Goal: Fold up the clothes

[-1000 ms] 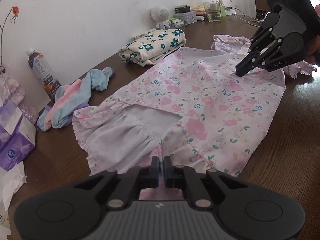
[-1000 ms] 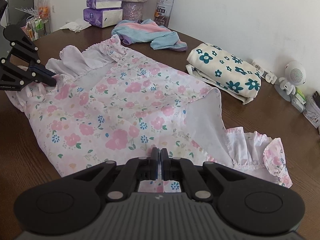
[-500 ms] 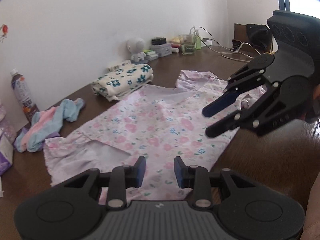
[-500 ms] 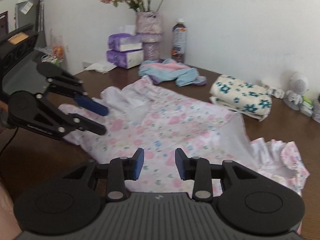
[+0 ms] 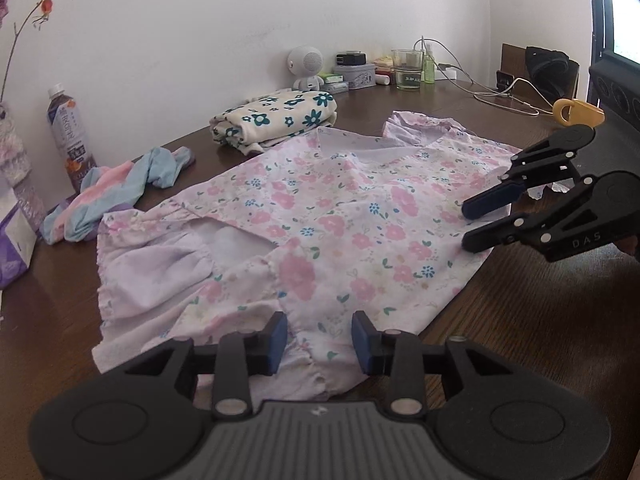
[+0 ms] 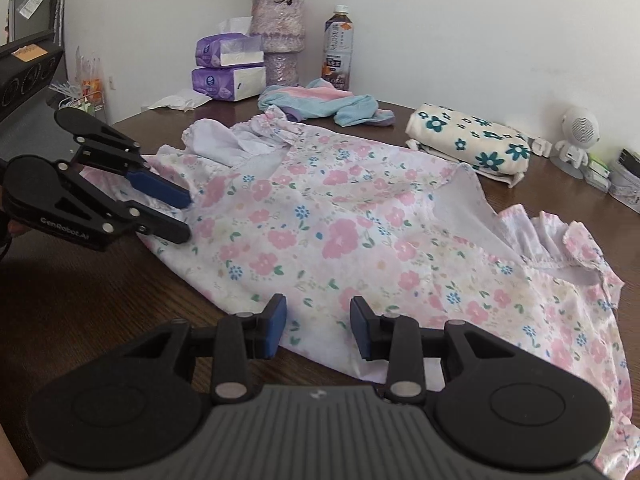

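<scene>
Across the dark wooden desk (image 5: 540,320) a pink floral garment (image 5: 340,220) is being shown spread out, one layer already doubled over so that pale lining is being exposed at the ruffled end. Beside it, near the wall, a cream garment with teal flowers (image 5: 276,118) is lying as a neat folded bundle, and a blue and pink cloth (image 5: 120,190) is lying crumpled by the bottle (image 5: 70,136).

Both tools are being held with their jaws apart and nothing between them: the left tool (image 5: 320,338) is being held low over the gathered near edge, and the right tool (image 6: 318,328) over the garment's long side edge.

Risk is being judged as follows: if only the top layer is pinched, the doubled cloth could be pulled apart; if the two tools are moved unevenly, the thin fabric could be dragged askew or bunched along its ruffles.

How many layers are lying under each tool cannot be told. The garment's far corner is being cut off in the right wrist view, and its sleeves are hard to make out among the frills.
</scene>
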A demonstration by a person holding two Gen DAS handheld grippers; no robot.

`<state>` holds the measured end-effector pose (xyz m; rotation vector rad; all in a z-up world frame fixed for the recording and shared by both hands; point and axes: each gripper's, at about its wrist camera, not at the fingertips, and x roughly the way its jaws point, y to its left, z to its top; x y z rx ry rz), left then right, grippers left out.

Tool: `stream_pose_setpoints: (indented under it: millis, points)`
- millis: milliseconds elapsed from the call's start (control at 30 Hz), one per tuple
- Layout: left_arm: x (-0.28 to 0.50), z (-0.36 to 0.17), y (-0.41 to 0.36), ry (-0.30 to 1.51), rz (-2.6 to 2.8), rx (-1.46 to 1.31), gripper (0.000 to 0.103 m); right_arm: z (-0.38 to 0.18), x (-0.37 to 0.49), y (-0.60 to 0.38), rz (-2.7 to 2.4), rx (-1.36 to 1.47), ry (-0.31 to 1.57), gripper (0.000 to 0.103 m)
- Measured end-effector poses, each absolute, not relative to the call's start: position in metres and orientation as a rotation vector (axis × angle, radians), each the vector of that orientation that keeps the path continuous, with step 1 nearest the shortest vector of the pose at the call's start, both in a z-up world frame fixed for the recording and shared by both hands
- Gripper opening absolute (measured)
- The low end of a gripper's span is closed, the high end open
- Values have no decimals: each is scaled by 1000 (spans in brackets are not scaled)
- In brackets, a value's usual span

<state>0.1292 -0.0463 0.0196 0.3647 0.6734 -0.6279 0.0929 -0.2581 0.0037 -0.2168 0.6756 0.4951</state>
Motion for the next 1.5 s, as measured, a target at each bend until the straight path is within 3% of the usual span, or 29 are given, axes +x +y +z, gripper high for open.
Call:
stream_pose_setpoints:
  millis: [300, 533, 667, 900, 1000, 1100, 1200, 1267, 1367, 1500]
  points:
    - [119, 20, -3, 698, -593, 238, 45, 0, 89, -298, 411, -140, 672, 34]
    - [113, 22, 23, 721, -518, 196, 45, -2, 87, -302, 396, -131, 666, 34]
    - [105, 22, 34, 726, -471, 202, 37, -2, 86, -301, 391, -132, 664, 34]
    - [100, 38, 40, 698, -419, 217, 34, 2, 86, -300, 394, -121, 651, 34]
    - [102, 62, 30, 609, -461, 215, 41, 14, 88, -298, 416, -97, 628, 35]
    - [111, 73, 3, 559, -536, 256, 41, 27, 90, -294, 439, -77, 601, 35]
    - [129, 68, -31, 558, -616, 302, 38, 38, 101, -268, 484, -111, 561, 36]
    - [141, 59, -53, 573, -654, 338, 26, 37, 114, -248, 504, -147, 569, 36]
    - [156, 42, -73, 603, -678, 366, 19, 29, 135, -217, 522, -211, 607, 33]
    - [170, 23, -78, 630, -675, 343, 18, 18, 154, -196, 534, -231, 625, 30]
